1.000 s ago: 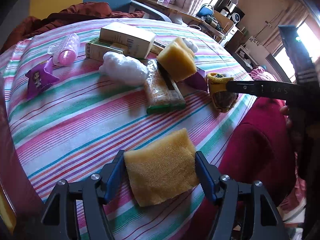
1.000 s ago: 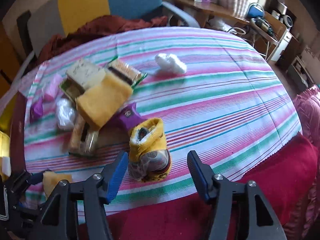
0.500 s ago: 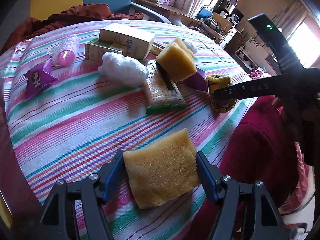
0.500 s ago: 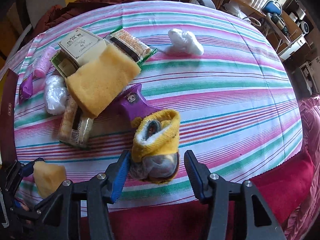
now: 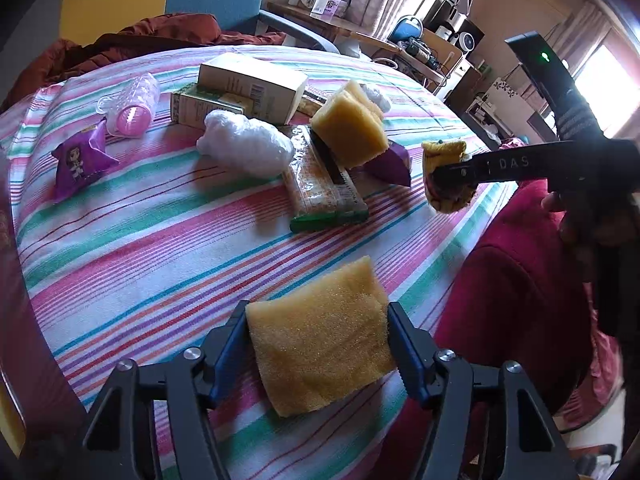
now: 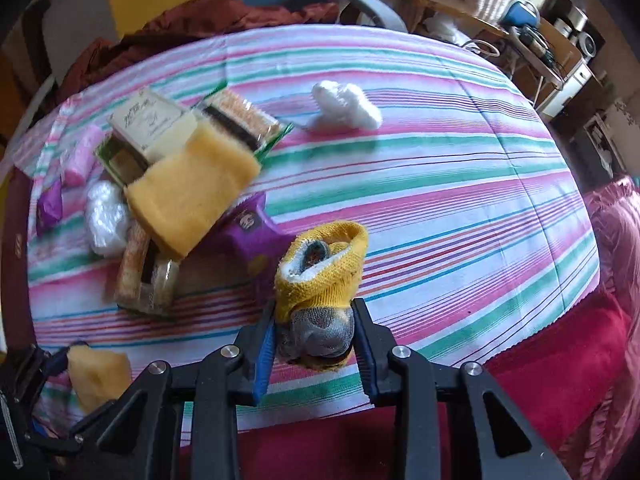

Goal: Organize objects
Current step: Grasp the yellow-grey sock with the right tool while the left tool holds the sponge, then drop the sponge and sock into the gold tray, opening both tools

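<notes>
A yellow sponge (image 5: 320, 336) is pinched between the two blue-padded fingers of the left gripper (image 5: 318, 338), low over the near edge of the striped tablecloth (image 5: 140, 248). A rolled yellow and grey sock (image 6: 320, 292) is clamped at its grey end by the right gripper (image 6: 314, 334), whose fingers are pressed against both of its sides; the yellow cuff points away from the camera. In the left view the sock (image 5: 448, 178) is seen held near the right edge of the table. A cluster of things is left on the cloth further back: a second sponge (image 5: 348, 128) resting tilted on a packet of biscuits (image 5: 324, 184), a purple sachet (image 5: 390, 162) just beside them, a white plastic bag (image 5: 244, 144), two stacked boxes (image 5: 248, 86), a pink hair roller (image 5: 132, 106) and another purple sachet (image 5: 78, 162). A white wad (image 6: 346, 106) is seen lying apart from the cluster in the right view.
</notes>
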Demonstrator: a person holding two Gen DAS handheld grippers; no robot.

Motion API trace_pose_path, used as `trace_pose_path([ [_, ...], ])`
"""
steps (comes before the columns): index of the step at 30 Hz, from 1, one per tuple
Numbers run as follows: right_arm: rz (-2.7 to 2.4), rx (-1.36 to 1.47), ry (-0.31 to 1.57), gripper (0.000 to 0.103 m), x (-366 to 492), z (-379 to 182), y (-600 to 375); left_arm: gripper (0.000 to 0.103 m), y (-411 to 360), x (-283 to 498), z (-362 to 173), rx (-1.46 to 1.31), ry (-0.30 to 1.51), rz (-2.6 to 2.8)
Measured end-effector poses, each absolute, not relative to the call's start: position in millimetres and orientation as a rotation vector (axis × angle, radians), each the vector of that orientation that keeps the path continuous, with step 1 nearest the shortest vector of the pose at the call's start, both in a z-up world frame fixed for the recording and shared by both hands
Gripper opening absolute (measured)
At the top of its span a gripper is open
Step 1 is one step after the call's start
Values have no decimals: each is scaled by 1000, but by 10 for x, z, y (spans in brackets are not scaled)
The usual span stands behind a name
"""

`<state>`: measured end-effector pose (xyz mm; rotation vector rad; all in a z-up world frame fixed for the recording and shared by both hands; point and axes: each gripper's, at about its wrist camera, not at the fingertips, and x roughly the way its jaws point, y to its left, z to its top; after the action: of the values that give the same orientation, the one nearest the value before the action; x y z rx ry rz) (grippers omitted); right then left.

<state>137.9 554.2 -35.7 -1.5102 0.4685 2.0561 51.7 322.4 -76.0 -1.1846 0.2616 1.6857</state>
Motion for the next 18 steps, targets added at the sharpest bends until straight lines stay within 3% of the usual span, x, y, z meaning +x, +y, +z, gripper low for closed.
trace_pose_path([
  [6,2145,-1316,583,34,1546,-178,5548,65,3027,585,-505,-1107,243,1720],
  [18,2261,-1184,440,34,1332,87,5166,66,1952,155,78,-1030,23,1970],
])
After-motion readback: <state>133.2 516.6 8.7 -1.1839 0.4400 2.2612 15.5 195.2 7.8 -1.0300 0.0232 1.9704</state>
